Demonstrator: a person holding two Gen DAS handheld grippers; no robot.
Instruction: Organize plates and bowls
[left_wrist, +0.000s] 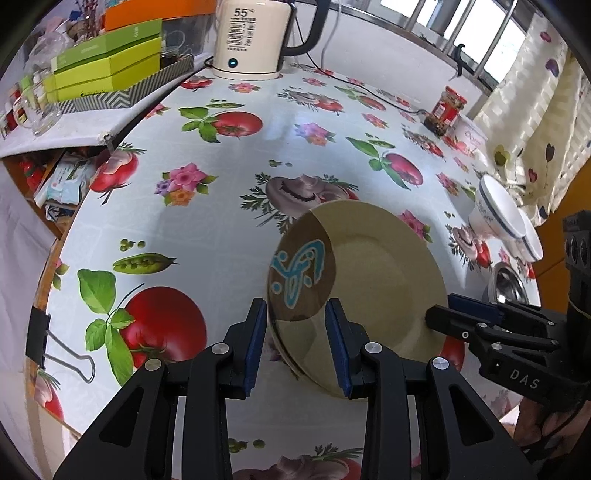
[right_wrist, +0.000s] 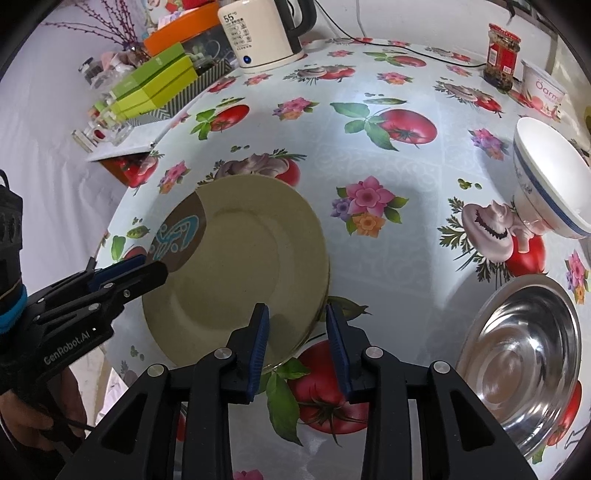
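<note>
A beige plate (left_wrist: 376, 273) with a brown and blue patch lies on the flowered tablecloth; it looks like a stack of two. It also shows in the right wrist view (right_wrist: 240, 266). My left gripper (left_wrist: 297, 343) is open, its fingers astride the plate's near rim. My right gripper (right_wrist: 297, 343) is open at the plate's opposite rim; in the left wrist view it (left_wrist: 439, 310) sits at the plate's right edge. White bowls with a blue band (right_wrist: 550, 181) stand stacked at the right. A steel bowl (right_wrist: 524, 362) sits in front of them.
A cream kettle (left_wrist: 255, 37) with its cord stands at the back. Green boxes (left_wrist: 107, 66) and glassware sit on a side shelf at the left. A red jar (right_wrist: 502, 55) and a yoghurt tub (right_wrist: 543, 88) stand at the back right. A binder clip (left_wrist: 40, 339) grips the table's left edge.
</note>
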